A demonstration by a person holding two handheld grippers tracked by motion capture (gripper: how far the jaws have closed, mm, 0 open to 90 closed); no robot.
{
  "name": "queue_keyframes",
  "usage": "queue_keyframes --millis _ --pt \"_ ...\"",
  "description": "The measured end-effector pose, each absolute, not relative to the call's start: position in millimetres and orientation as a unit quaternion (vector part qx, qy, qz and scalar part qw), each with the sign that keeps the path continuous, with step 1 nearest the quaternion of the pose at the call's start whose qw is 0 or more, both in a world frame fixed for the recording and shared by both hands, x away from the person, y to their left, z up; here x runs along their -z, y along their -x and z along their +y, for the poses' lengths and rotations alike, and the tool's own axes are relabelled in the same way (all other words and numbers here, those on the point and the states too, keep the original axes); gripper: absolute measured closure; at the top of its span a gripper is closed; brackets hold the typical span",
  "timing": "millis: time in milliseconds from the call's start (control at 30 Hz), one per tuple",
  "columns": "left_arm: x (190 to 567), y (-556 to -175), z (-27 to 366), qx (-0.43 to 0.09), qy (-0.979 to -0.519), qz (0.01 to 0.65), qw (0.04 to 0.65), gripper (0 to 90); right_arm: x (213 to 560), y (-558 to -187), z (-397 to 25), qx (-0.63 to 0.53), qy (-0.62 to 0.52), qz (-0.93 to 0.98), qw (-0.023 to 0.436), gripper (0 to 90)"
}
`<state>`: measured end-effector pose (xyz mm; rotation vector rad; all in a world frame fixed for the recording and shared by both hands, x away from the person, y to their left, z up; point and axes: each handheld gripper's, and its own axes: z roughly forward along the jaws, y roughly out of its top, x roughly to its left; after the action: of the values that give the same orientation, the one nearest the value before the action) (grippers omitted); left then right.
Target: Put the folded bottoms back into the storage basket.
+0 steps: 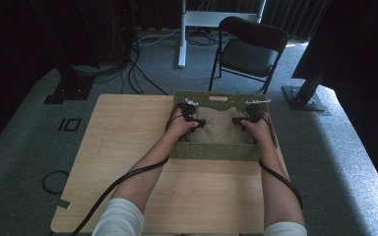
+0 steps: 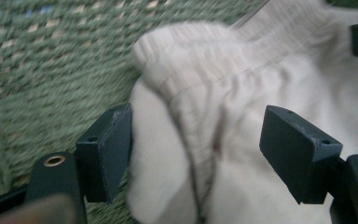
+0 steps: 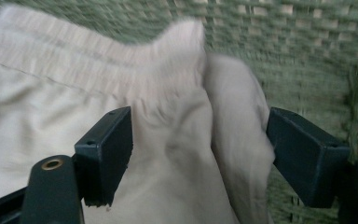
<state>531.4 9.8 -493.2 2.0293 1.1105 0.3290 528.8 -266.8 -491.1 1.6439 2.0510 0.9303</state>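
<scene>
A beige garment (image 1: pixel 220 126) with a gathered waistband lies inside a green woven basket (image 1: pixel 211 152) on the wooden table. My left gripper (image 1: pixel 193 115) is down in the basket at the garment's left edge. Its jaws stand open, with the ribbed waistband (image 2: pixel 200 88) bunched in the gap between them. My right gripper (image 1: pixel 248 117) is at the garment's right edge, also open, and a fold of the beige cloth (image 3: pixel 191 149) sits between its fingers. In the left gripper view, the cloth (image 2: pixel 168 177) touches the left pad (image 2: pixel 114 149).
The basket's green woven wall (image 3: pixel 307 51) rises close behind the right gripper and beside the left one (image 2: pixel 42 70). The light wooden table (image 1: pixel 128 128) stretches to the left of the basket. A black folding chair (image 1: pixel 251 46) stands on the carpet beyond the table.
</scene>
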Motion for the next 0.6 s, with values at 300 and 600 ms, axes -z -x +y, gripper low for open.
queue_keyframes --millis 300,600 --pt "471 -525 8 -0.137 -0.797 0.406 0.425 18.8 466 -523 -260 -0.356 -0.559 0.721 0.201 14.7" --pt "453 -510 10 -0.177 -0.815 0.354 0.423 18.8 452 -514 -260 -0.365 -0.563 0.719 0.182 14.7"
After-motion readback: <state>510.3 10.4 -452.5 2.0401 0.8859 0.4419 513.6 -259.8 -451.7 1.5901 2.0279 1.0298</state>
